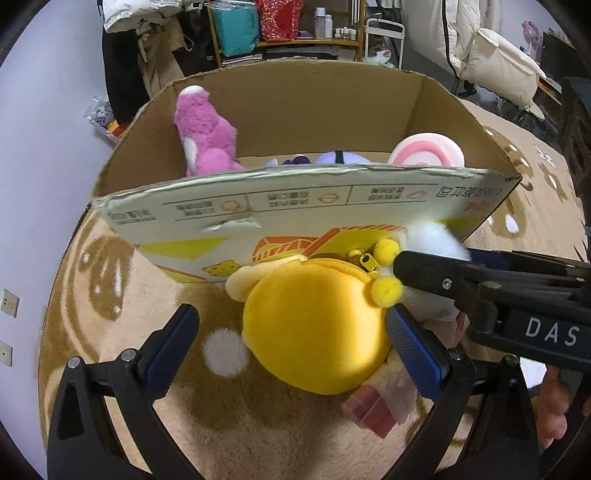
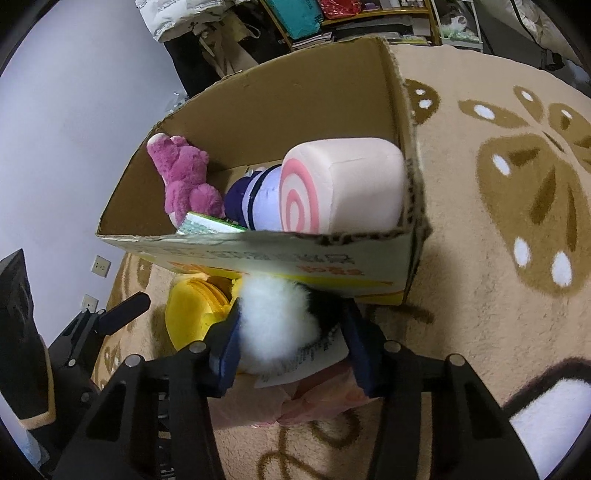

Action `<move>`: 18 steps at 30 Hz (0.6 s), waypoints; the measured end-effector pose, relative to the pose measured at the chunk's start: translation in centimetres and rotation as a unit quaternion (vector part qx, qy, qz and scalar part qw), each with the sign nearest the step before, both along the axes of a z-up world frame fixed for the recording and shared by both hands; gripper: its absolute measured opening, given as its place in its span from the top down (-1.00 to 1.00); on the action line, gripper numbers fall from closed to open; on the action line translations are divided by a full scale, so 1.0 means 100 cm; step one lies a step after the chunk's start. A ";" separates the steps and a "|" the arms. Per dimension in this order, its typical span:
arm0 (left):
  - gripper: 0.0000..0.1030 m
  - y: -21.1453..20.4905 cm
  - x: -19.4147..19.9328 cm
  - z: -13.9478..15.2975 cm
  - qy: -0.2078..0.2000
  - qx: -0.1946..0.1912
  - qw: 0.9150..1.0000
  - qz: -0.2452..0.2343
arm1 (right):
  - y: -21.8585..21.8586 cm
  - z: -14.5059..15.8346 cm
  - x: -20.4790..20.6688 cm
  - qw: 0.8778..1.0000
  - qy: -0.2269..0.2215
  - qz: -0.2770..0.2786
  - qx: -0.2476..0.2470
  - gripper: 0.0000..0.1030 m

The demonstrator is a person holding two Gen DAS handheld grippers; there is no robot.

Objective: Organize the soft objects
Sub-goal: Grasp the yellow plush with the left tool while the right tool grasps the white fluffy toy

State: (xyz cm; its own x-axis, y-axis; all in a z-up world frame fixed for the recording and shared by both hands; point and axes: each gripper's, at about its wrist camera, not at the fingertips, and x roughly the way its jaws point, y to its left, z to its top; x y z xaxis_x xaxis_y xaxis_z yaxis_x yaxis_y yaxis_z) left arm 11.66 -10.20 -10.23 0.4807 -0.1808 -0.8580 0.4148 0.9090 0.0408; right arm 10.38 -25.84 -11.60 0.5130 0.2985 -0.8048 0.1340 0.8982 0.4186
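A round yellow plush pouch (image 1: 314,332) with a zip and pom-poms lies on the rug against the front of a cardboard box (image 1: 295,199). My left gripper (image 1: 293,347) is open around it: the right pad touches it, the left pad stands apart. My right gripper (image 2: 291,350) is shut on a fluffy white-and-black plush (image 2: 277,325) with a paper tag, just right of the pouch (image 2: 188,314). Inside the box (image 2: 258,251) lie a pink bear (image 2: 184,177), a purple plush (image 2: 251,199) and a pink swirl roll cushion (image 2: 343,192).
A pink wrapped packet (image 2: 317,395) lies on the beige patterned rug (image 2: 498,295) under both toys. A green-edged flat item (image 2: 207,225) leans inside the box's front wall. Shelves and bags (image 1: 273,26) stand behind the box; a white wall is on the left.
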 end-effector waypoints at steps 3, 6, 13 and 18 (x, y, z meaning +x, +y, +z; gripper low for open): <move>-0.94 -0.003 0.004 -0.003 0.004 -0.005 1.000 -0.004 | -0.003 0.000 -0.001 1.000 0.001 -0.005 0.003 -0.03; -0.94 -0.005 0.008 -0.008 0.010 -0.006 1.000 -0.002 | -0.004 0.001 -0.001 1.000 0.001 -0.006 -0.004 -0.02; -0.94 -0.003 0.015 -0.015 0.026 -0.017 0.999 0.006 | -0.004 0.005 -0.002 1.000 0.000 -0.004 -0.014 -0.01; -0.70 -0.002 0.016 -0.020 0.044 -0.029 0.999 0.005 | -0.004 0.008 -0.004 1.000 -0.006 -0.007 -0.017 0.00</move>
State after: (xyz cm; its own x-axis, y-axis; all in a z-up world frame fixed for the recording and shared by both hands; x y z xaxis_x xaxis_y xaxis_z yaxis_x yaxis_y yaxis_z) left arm 13.30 -10.36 -12.21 0.4056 -0.2268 -0.8855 0.4048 0.9131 -0.0484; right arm 9.98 -26.26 -10.80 0.5259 0.2639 -0.8085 0.1413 0.9103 0.3891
